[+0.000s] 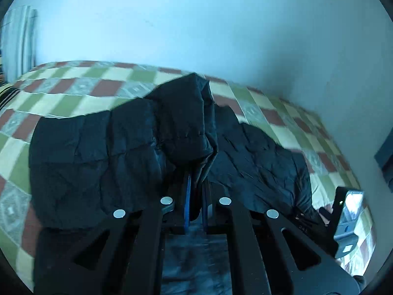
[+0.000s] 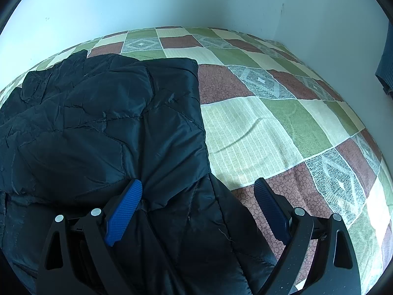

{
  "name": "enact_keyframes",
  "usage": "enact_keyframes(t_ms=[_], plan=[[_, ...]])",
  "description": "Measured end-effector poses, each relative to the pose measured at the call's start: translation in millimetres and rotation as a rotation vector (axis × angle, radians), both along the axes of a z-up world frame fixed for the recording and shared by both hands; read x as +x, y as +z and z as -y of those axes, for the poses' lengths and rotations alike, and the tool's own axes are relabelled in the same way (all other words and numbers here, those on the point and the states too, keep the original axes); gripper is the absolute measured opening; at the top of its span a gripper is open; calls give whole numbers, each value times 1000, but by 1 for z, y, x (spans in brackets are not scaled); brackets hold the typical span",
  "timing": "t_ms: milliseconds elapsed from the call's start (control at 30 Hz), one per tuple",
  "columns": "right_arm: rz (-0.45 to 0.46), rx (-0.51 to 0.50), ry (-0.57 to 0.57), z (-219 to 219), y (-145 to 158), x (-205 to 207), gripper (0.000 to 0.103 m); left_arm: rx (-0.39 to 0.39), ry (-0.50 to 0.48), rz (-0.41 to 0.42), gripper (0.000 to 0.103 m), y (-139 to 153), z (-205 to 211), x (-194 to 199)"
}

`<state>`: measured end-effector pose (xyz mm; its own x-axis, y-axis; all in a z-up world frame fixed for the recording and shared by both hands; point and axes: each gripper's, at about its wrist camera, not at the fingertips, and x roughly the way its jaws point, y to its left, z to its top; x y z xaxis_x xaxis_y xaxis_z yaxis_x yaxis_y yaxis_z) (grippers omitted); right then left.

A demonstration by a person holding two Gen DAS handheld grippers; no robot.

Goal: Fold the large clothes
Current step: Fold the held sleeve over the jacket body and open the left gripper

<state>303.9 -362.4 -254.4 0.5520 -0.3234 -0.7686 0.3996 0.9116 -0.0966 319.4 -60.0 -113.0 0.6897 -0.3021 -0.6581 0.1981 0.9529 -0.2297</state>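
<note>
A large black quilted jacket [image 1: 98,152] lies spread on a bed with a checked cover [image 1: 73,91]. My left gripper [image 1: 195,172] is shut on a fold of the jacket, which stands up in a bunched ridge [image 1: 186,113] above the blue pads. In the right wrist view the same jacket [image 2: 98,123] covers the left half of the picture. My right gripper [image 2: 199,186] is open, with its left blue pad [image 2: 125,211] resting on the fabric. Its right pad [image 2: 270,211] hangs over the bare bedcover [image 2: 258,127]. The jacket's right edge runs between the two fingers.
A pale wall [image 1: 196,24] runs behind the bed, meeting a corner at the right [image 2: 282,24]. The other gripper's body [image 1: 348,221] shows at the lower right of the left wrist view. A dark blue cloth [image 2: 385,68] hangs at the far right edge.
</note>
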Motion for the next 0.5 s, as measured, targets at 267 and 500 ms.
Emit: enact_keyframes(t_ms=[267,500], plan=[[5,30,-1,4,-1,0,91,34,-62,-87,6,-42,52,13],[6,34,0,5,-1,0,91,34,-102,-119,6,-59,82,16]])
